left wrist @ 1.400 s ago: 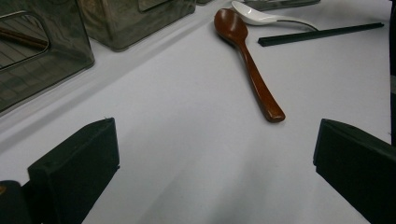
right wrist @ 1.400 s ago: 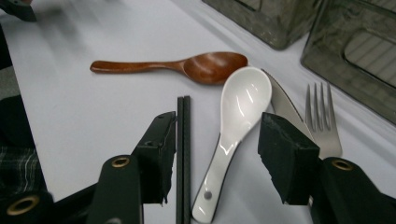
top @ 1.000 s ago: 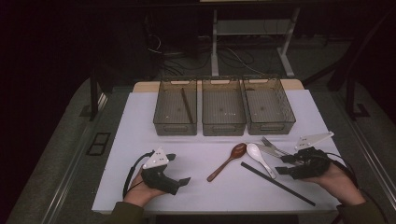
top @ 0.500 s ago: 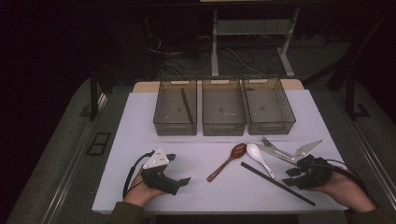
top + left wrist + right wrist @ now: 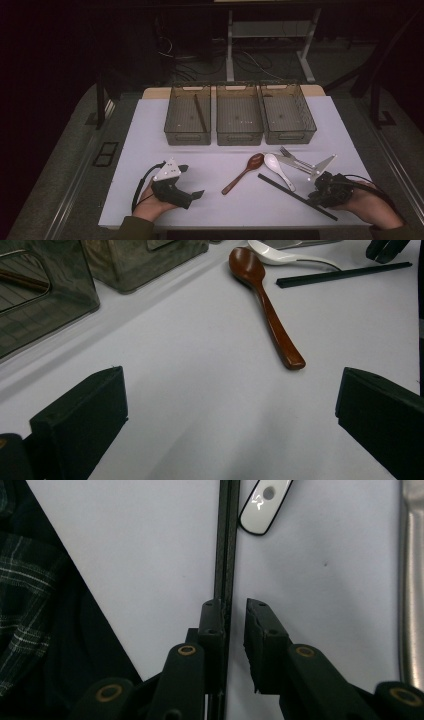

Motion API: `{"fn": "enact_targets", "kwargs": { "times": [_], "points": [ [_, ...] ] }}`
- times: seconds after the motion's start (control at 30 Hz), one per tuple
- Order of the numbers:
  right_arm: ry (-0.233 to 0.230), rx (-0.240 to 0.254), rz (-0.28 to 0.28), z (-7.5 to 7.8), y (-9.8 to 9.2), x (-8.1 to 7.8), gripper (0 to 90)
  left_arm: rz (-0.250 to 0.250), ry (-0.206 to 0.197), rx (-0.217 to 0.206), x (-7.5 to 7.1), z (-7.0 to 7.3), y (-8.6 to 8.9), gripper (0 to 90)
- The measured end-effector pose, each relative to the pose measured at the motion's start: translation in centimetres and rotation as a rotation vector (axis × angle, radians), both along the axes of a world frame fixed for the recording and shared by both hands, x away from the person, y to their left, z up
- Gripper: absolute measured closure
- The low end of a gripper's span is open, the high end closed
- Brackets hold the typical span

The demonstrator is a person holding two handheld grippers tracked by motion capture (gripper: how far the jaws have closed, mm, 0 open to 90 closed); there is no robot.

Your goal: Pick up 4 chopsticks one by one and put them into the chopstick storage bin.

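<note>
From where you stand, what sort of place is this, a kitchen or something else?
More likely a lab or test workspace than a kitchen: cutlery is laid out on a bare white table before three clear bins, a person holds a handheld gripper, and cables trail over the floor behind.

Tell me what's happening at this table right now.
A person works with two handheld grippers. The right gripper is at the black chopstick on the white table; its jaws have just been closing, with the stick between them and a small gap left on one side. The left gripper rests open. A brown spoon, white spoon and fork lie before three bins.
</note>
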State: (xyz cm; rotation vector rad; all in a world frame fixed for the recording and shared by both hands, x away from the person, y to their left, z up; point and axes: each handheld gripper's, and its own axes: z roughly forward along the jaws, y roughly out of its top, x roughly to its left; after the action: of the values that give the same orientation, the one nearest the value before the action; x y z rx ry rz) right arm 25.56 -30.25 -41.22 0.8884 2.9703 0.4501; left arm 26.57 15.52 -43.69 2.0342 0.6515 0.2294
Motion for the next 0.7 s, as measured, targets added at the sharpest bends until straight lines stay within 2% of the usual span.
{"fn": "enact_targets", "kwargs": {
  "times": [0.3, 0.7],
  "points": [
    [0.011, -0.054, 0.031, -0.31, 0.42, 0.04, 80.9, -0.001, -0.002, -0.001, 0.00, -0.02, -0.03, 0.0],
    [0.023, -0.071, 0.049, -0.58, 0.81, 0.22, 83.3, -0.001, -0.003, -0.001, 0.00, -0.02, -0.04, 0.0]
  ]
}}
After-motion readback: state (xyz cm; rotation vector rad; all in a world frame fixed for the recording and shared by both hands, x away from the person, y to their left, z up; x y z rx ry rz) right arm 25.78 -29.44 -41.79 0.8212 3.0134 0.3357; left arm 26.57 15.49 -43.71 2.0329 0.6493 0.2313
